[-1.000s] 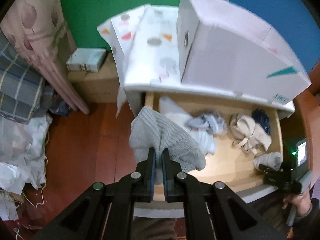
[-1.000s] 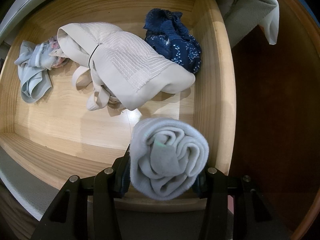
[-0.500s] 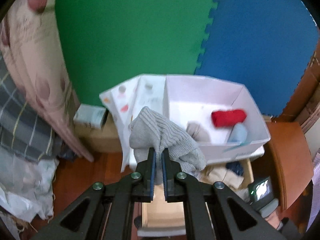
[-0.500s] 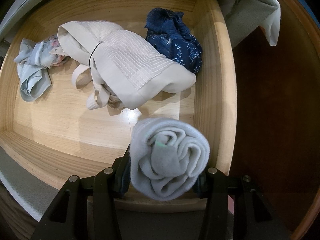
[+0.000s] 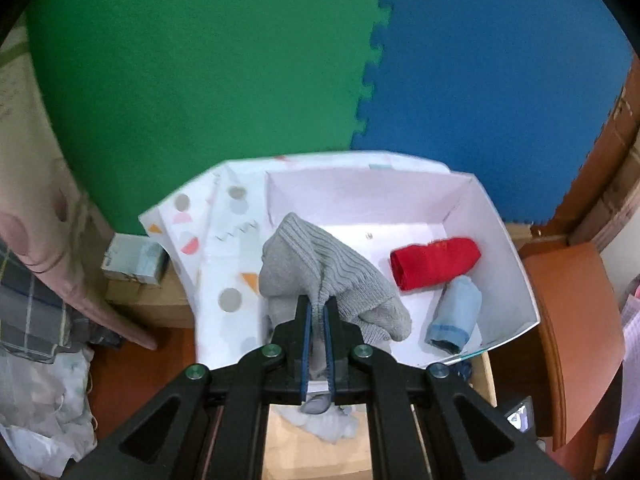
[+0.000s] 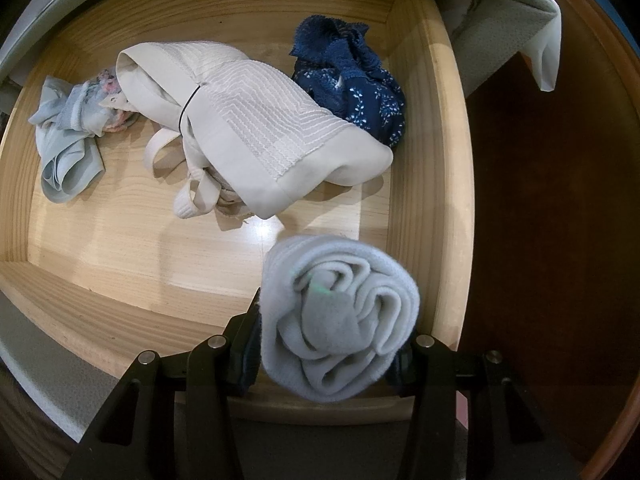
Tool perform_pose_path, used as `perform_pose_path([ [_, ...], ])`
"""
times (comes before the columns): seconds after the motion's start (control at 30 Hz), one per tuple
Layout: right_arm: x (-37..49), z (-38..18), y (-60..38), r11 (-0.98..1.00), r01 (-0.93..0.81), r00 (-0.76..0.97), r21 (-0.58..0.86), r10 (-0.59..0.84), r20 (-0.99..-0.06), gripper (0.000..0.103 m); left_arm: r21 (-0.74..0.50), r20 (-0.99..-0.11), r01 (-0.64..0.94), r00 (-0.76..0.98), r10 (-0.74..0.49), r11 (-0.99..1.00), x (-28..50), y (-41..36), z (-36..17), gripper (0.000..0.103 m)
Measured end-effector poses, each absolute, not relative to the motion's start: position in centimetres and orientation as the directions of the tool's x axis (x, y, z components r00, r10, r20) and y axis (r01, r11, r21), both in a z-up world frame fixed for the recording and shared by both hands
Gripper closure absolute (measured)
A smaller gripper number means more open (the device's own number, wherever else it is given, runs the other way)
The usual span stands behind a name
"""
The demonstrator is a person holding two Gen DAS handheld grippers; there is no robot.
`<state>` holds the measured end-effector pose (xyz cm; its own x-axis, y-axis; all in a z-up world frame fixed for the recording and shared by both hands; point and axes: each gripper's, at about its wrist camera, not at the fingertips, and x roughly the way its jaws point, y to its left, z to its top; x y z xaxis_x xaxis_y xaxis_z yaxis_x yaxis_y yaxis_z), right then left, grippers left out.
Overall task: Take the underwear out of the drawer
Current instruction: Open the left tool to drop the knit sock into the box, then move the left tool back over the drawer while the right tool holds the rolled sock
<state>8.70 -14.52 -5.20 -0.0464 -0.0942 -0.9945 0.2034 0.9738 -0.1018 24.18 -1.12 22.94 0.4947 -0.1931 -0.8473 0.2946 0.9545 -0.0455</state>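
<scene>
Left gripper (image 5: pixel 316 312) fingers pinch grey knit garment (image 5: pixel 320 272) above white box (image 5: pixel 516 280); right gripper (image 6: pixel 328 328) fingers hold pale rolled cloth (image 6: pixel 340 324) over wooden drawer (image 6: pixel 428 184).

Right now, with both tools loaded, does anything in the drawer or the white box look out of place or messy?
Nothing damaged or spilled. The drawer is untidy: the beige garment lies crumpled with straps trailing, and the navy piece and pale blue piece are bunched. In the white box, the red roll and the blue roll lie neatly.
</scene>
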Motion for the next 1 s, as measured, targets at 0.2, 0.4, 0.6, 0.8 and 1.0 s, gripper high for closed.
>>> perform_pose_path([
  [0.2, 8.7, -5.3, -14.6, 0.975, 0.200, -0.045, -0.099, -0.092, -0.995, 0.056, 0.015, -0.895, 0.269, 0.433, -0.107, 0.963, 25.6, -2.8, 17.8, 0.097],
  [0.4, 8.6, -5.3, -14.5, 0.975, 0.197, -0.048, -0.105, -0.098, -0.994, 0.055, 0.025, -0.902, 0.233, 0.424, -0.078, 0.972, 25.9, -1.6, 16.6, 0.097],
  [0.6, 8.7, -5.6, -14.0, 0.975, 0.194, -0.051, -0.112, -0.104, -0.993, 0.055, 0.009, -0.900, 0.211, 0.427, -0.084, 0.977, 25.5, -0.8, 17.1, 0.091],
  [0.8, 8.7, -5.5, -14.0, 0.975, 0.194, -0.050, -0.112, -0.104, -0.993, 0.055, 0.005, -0.891, 0.227, 0.443, -0.098, 0.974, 24.6, -0.5, 18.6, 0.075],
  [1.0, 8.8, -5.4, -13.9, 0.974, 0.195, -0.051, -0.113, -0.105, -0.993, 0.055, -0.003, -0.871, 0.228, 0.478, -0.114, 0.974, 22.9, 0.9, 20.5, 0.067],
])
